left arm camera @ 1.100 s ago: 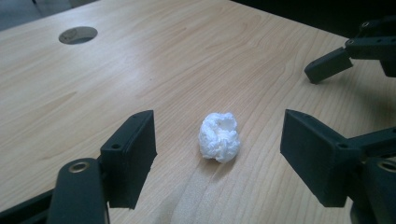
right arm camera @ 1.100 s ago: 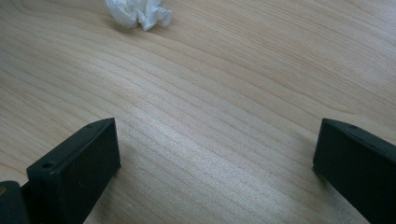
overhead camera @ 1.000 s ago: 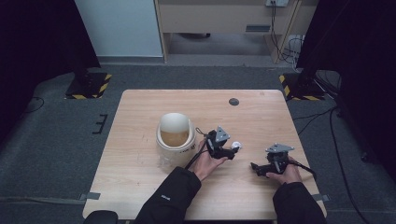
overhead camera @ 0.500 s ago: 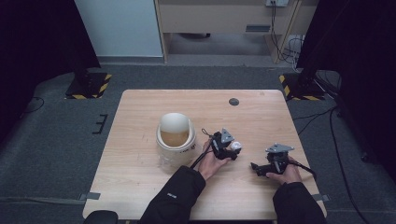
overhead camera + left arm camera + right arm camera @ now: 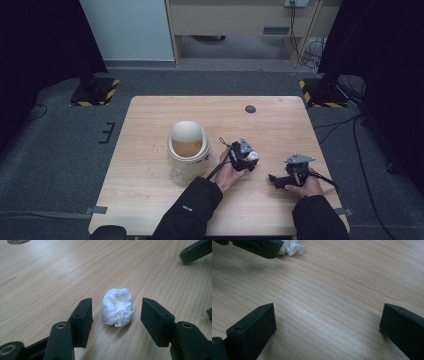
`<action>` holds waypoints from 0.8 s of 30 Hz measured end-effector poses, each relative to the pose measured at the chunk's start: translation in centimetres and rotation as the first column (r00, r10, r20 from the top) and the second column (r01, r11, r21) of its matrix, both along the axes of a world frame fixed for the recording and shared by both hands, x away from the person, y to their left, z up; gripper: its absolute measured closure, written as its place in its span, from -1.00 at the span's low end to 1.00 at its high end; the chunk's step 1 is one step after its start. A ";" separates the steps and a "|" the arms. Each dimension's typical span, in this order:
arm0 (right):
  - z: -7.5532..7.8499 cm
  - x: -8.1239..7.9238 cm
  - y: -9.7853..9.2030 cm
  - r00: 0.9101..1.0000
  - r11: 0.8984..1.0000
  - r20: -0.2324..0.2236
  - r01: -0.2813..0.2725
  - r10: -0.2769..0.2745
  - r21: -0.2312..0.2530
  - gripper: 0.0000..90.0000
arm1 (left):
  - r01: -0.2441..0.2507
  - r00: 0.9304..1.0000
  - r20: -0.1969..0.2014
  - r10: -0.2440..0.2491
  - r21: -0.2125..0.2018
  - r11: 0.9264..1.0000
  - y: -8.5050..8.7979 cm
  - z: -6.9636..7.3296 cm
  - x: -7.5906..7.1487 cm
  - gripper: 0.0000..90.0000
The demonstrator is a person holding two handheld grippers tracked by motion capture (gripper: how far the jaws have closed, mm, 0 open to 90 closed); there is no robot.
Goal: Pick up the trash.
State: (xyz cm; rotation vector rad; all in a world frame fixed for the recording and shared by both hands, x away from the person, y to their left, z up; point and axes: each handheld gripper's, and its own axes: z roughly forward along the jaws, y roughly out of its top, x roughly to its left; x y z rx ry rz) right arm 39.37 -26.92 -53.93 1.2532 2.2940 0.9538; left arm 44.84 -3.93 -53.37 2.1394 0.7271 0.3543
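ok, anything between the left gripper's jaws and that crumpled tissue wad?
No. The tissue wad sits between the left gripper jaws, which have just been closing; small gaps of bare table remain either side.

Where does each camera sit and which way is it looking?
High view: above the person's side, looking forward and down on the table; both forearms, left tool, right tool.
Left gripper view: rides the left tool, looking along its jaws, which have just been closing, at the paper ball.
Right gripper view: rides the right tool, over bare wood.
All three share the paper ball.
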 end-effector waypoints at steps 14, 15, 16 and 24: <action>0.0 0.0 0.0 1.000 1.000 0.000 0.000 0.000 0.000 -0.98 | -0.002 1.000 -0.028 0.003 0.022 1.000 -0.3 -0.1 0.2 0.38; 0.0 0.0 0.0 1.000 1.000 0.000 0.000 0.000 0.000 -0.98 | -0.003 1.000 -0.030 0.003 0.021 1.000 -0.3 -0.1 0.2 0.40; 0.0 0.0 0.0 1.000 1.000 0.000 0.000 0.000 0.000 -0.98 | -0.004 0.999 -0.032 0.004 0.018 1.000 -0.3 -0.1 0.2 0.42; 0.0 0.0 0.0 1.000 1.000 -0.001 0.000 0.000 0.000 -0.98 | 0.016 1.000 -0.025 -0.016 -0.003 1.000 -0.1 0.8 -0.3 0.46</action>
